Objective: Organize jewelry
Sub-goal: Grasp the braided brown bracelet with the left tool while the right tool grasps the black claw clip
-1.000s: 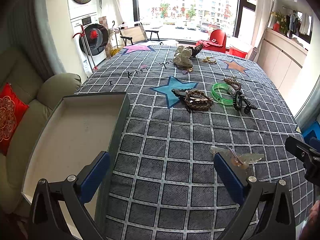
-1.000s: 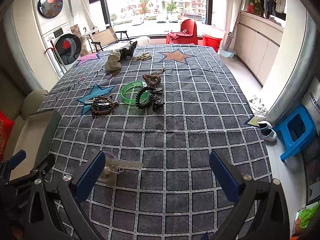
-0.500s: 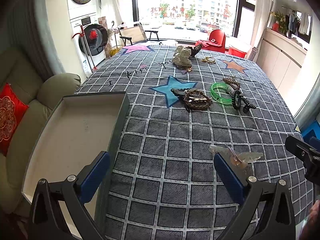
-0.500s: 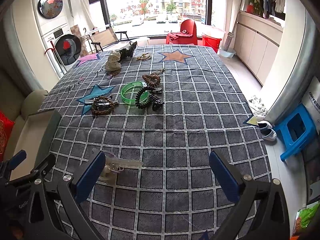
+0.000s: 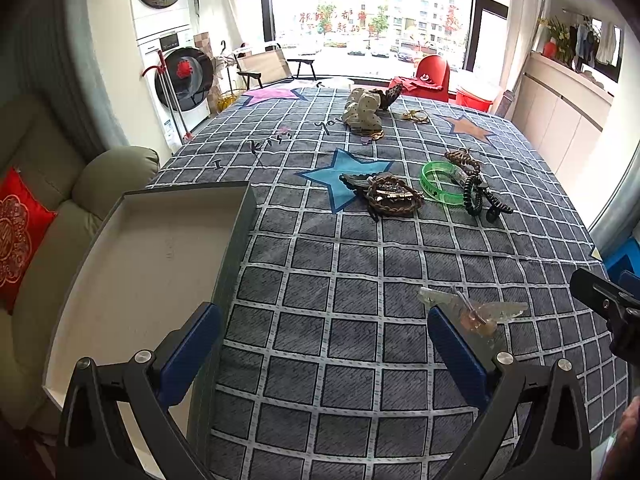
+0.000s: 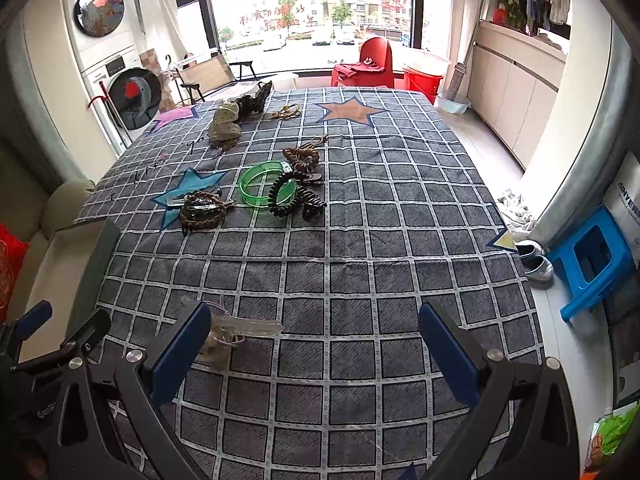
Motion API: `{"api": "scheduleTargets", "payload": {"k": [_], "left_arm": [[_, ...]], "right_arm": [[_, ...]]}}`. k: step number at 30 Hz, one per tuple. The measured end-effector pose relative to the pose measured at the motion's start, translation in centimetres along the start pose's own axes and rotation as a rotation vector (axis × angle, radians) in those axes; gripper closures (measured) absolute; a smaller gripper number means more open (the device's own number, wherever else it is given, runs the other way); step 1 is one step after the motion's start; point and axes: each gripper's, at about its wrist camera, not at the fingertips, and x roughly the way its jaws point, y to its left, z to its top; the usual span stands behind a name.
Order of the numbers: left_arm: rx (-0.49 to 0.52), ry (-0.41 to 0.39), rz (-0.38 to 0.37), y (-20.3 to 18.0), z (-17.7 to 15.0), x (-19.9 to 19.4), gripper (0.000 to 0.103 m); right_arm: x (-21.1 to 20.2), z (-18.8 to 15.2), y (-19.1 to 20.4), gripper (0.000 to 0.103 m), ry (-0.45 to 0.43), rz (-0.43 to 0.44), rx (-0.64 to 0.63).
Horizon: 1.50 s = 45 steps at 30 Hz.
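Note:
A clear plastic hair clip point(image 5: 476, 311) lies on the checked cloth just beyond the right finger of my left gripper point(image 5: 324, 344), which stands open and empty. The same clip point(image 6: 232, 330) sits beside the left finger of my right gripper point(image 6: 314, 344), also open with nothing in it. An empty grey box point(image 5: 132, 276) rests at the table's left edge. Farther off lie a green bangle point(image 5: 438, 187), a black coil hair tie point(image 5: 472, 196), a brown braided bracelet pile point(image 5: 390, 197) and a cream polka-dot scrunchie point(image 5: 362, 110).
The table point(image 6: 360, 280) is covered by a grey checked cloth with stars. A sofa with a red cushion point(image 5: 18, 232) stands left of it. A blue stool point(image 6: 592, 260) and shoes point(image 6: 534, 260) are on the floor to the right. A washing machine point(image 5: 180, 76) stands at the back left.
The left gripper has drifted slightly, so the far items sit a little lower in its view. The right gripper's view is unchanged, and both grippers stay open.

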Motion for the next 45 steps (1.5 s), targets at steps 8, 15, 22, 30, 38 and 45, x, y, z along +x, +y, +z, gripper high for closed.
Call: {"api": "scheduleTargets", "payload": {"k": [8,15,22,30,38,45], "left_arm": [[0.008,0.014,0.000,-0.3,0.1,0.8,0.000],[-0.036,0.046,-0.022,0.3,1.2,2.6,0.000],[-0.057,0.066,-0.090,-0.2,4.0,5.2,0.000],[-0.063,0.090,-0.131,-1.5,6.7,9.4,0.006],[-0.110,0.122,-0.195,-1.9,7.7,13.3,0.022],[-0.092,0.126,-0.226,-3.2,8.4,15.1,0.049]], "right_arm": [[0.8,0.2,-0.7,0.000,0.015,-0.003,0.014],[2.1,1.0,-1.8,0.000,0.037,0.004,0.023],[4.3,3.3,-3.0,0.000,0.049,0.020,0.012],[9.2,6.0,-3.5,0.000,0.100,0.083,0.000],[13.4,7.6,-2.0,0.007,0.132,0.172,-0.037],[15.7,8.0,-1.3,0.025,0.151,0.180,-0.046]]}}
